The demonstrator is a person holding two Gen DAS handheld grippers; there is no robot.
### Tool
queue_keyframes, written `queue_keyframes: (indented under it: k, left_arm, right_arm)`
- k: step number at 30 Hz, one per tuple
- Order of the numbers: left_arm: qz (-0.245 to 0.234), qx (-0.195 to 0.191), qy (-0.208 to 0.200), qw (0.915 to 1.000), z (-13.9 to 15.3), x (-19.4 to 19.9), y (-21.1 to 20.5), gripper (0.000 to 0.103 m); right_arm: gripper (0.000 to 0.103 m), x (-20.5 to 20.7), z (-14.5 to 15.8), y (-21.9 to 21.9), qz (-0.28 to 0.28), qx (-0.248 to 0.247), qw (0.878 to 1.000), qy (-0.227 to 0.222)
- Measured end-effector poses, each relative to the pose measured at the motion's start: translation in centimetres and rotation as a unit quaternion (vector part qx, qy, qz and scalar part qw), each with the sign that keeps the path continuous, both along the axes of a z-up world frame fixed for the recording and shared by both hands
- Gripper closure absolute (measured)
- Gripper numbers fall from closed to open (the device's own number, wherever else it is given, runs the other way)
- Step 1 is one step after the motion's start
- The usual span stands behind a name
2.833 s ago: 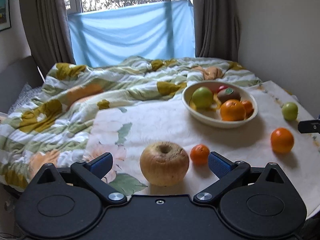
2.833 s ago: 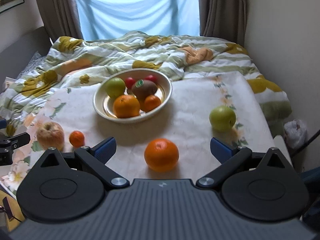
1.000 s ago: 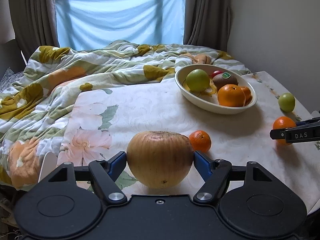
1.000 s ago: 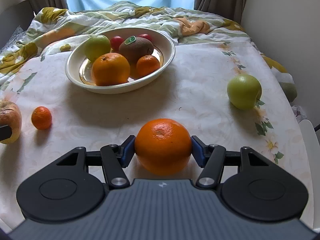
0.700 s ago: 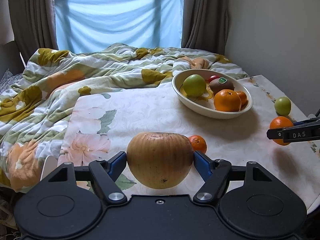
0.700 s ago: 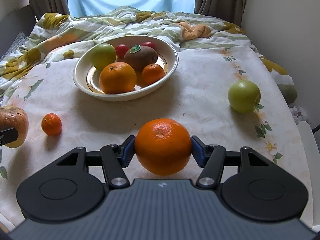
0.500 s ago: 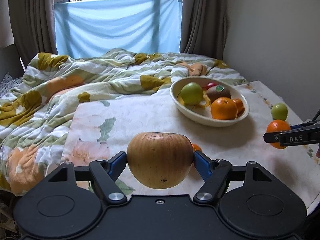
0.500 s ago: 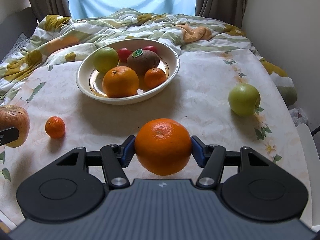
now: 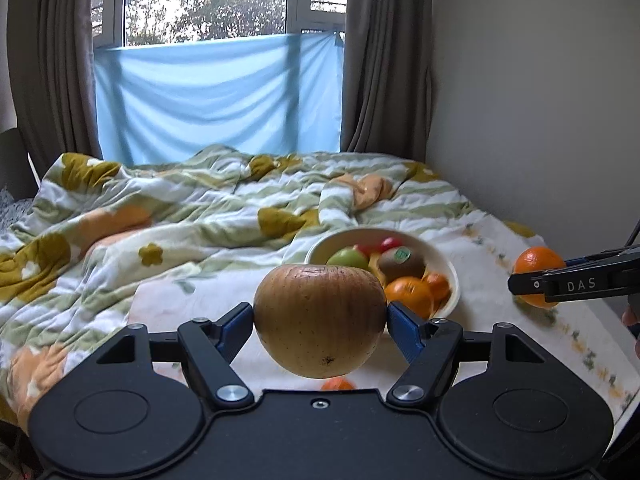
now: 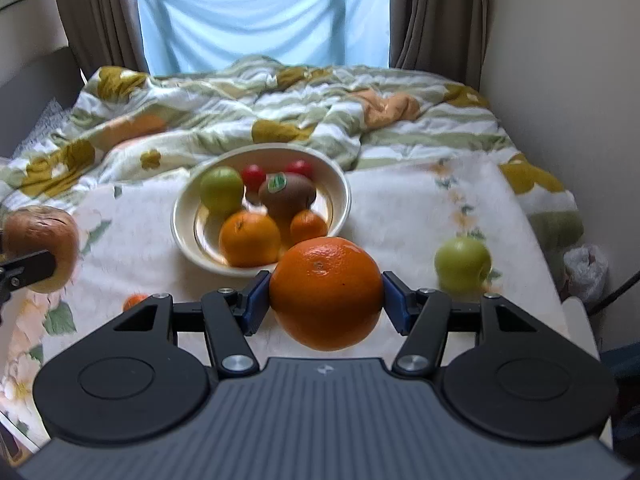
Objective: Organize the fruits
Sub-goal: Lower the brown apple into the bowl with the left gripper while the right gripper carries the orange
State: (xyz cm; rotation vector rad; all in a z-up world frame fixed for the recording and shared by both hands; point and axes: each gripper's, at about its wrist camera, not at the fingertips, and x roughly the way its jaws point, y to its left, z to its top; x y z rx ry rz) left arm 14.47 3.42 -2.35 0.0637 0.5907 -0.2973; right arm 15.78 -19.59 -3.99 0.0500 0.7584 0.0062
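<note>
My left gripper (image 9: 320, 320) is shut on a wrinkled yellow-brown apple (image 9: 320, 318), held in the air above the floral cloth. My right gripper (image 10: 325, 294) is shut on a large orange (image 10: 326, 292), also lifted clear of the cloth. Beyond both stands a cream bowl (image 10: 182, 236) holding a green apple (image 10: 221, 190), a kiwi (image 10: 286, 194), an orange (image 10: 249, 239), a mandarin (image 10: 308, 226) and two small red fruits. In the left wrist view the bowl (image 9: 450, 268) lies just behind the apple, and the right gripper's finger with its orange (image 9: 536, 266) shows at the right edge.
A loose green apple (image 10: 462, 262) lies on the cloth at the right and a small mandarin (image 10: 134, 301) at the left, near my fingers. A rumpled floral quilt (image 10: 240, 112) covers the bed behind. A wall runs along the right, and a curtained window (image 9: 218, 92) is at the back.
Both grippers have risen with their fruit, off the cloth. The bowl and loose fruit now sit lower and farther in view; the small mandarin has slipped nearly under the left gripper.
</note>
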Motion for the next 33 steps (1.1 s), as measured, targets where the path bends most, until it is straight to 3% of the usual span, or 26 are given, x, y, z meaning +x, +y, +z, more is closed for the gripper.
queue_keyframes:
  k: [7,14,33]
  left_arm:
    - [0.017,-0.007,-0.002,0.9998,0.5,2.4,-3.0,0.026]
    - [0.044,-0.010,0.017,0.9988,-0.9,5.5,-5.8,0.026]
    - [0.102,0.014,0.069,0.9923,-6.0,11.0,-9.0,0.026]
  right_arm:
    - [0.029,2.5,1.7,-2.0,0.021,0.016,1.000,-0.017]
    - [0.029,5.9,2.4,-3.9,0.060,0.018,0.998,-0.018]
    - [0.029,14.2,-0.6,-6.2,0.147,0.032,0.989,0.010]
